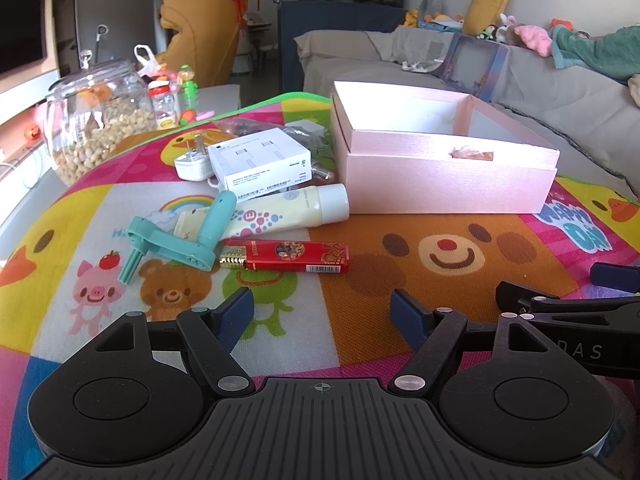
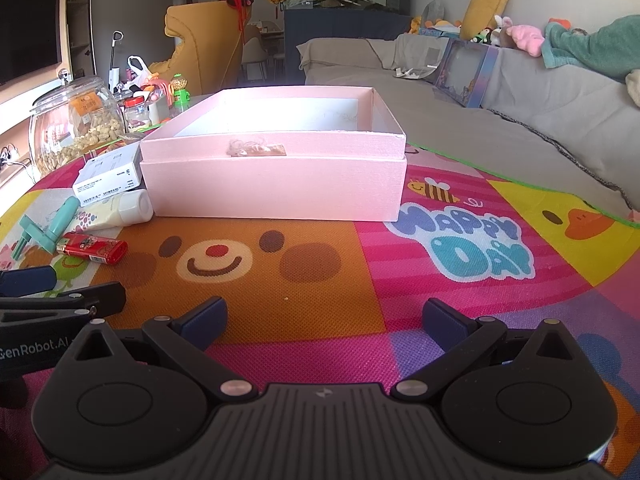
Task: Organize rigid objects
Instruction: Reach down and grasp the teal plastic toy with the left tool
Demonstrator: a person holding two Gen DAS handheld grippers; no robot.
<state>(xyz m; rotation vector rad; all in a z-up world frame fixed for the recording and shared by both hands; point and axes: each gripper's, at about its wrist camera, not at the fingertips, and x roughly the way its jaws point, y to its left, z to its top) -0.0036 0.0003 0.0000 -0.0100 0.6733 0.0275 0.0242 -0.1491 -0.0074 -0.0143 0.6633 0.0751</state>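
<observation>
A pink open box [image 1: 448, 184] [image 2: 276, 184] stands on the cartoon play mat [image 1: 400, 280]; its inside looks bare. Left of it lie a red lighter [image 1: 286, 257] [image 2: 92, 249], a cream tube with a white cap [image 1: 296, 208] [image 2: 120, 210], a teal plastic tool [image 1: 188, 240] [image 2: 50, 226], a white carton [image 1: 264, 164] [image 2: 110, 178] and a white plug adapter [image 1: 192, 162]. My left gripper [image 1: 322, 312] hangs open just short of the lighter, nothing between its fingers. My right gripper [image 2: 324, 318] is open over the bear print, in front of the box.
A glass jar of nuts [image 1: 96, 120] [image 2: 72, 128] and small bottles [image 1: 164, 104] stand at the mat's far left edge. A grey sofa [image 1: 540, 92] [image 2: 520, 120] runs behind and to the right. Each gripper's side shows in the other's view [image 1: 568, 312] [image 2: 52, 304].
</observation>
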